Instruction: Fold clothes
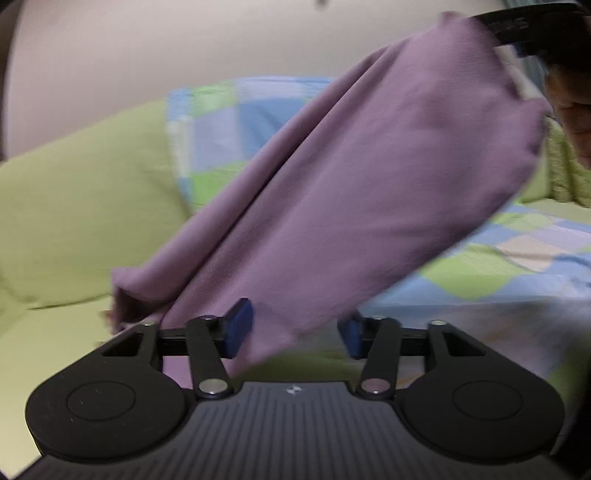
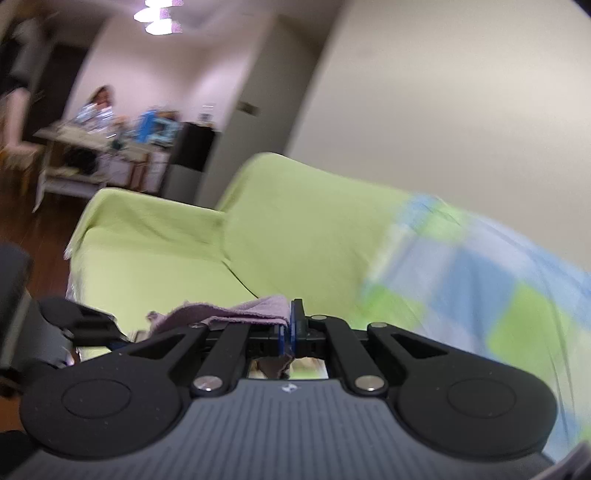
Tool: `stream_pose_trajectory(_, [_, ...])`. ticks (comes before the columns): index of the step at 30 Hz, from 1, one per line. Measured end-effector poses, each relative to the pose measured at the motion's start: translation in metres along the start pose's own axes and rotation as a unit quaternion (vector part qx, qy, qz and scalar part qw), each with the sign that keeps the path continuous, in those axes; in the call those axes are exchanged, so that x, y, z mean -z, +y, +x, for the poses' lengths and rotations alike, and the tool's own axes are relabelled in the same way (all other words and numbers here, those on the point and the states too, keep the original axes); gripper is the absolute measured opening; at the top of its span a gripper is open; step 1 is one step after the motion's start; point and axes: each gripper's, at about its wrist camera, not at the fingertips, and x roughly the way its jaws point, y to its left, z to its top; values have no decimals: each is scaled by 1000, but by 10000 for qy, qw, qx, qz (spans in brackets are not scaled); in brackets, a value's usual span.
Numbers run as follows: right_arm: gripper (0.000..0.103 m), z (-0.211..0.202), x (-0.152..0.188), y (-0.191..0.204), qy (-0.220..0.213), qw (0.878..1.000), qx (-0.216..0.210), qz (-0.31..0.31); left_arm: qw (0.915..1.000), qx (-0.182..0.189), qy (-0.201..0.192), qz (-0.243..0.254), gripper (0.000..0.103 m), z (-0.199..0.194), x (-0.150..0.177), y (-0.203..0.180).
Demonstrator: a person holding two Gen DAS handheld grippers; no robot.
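Observation:
A purple garment [image 1: 351, 192] hangs in the air over a green sofa, stretched from the upper right down to the lower left. My left gripper [image 1: 295, 328] is open; the cloth's lower end drapes between its blue pads without being pinched. My right gripper [image 2: 290, 328] is shut on an edge of the purple garment [image 2: 255, 308], which bunches to the left of its closed blue pads. The right gripper also shows at the top right of the left wrist view [image 1: 517, 29], holding the cloth's upper end.
The sofa has a green cover [image 2: 166, 258] and a checked blue-and-green blanket [image 2: 480, 280] on its right part. A plain wall is behind it. A cluttered table [image 2: 92, 136] and a person stand far off at the left, on a wooden floor.

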Motion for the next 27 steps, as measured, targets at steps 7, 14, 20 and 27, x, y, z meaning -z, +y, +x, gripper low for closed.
stream_pose_trajectory(7, [1,-64,26,-62,232,9926,909,772,9961,719,-476,177,0,1,-46,-47])
stream_pose_trajectory(14, [1,-155,-13,-90,-555,9853,1542,488,9795,1548,-1289,10,0,-24,-104,-100])
stream_pose_trajectory(20, [1,-197,-38,-110,-972,9783,1823,169,9691,1946,-1517,-54,0,-27,-140,-134])
stream_pose_trajectory(27, [1,-230,-51,-119,-1253,9706,2050,132,9560,2349,-1750,-176,0,-34,-175,-144])
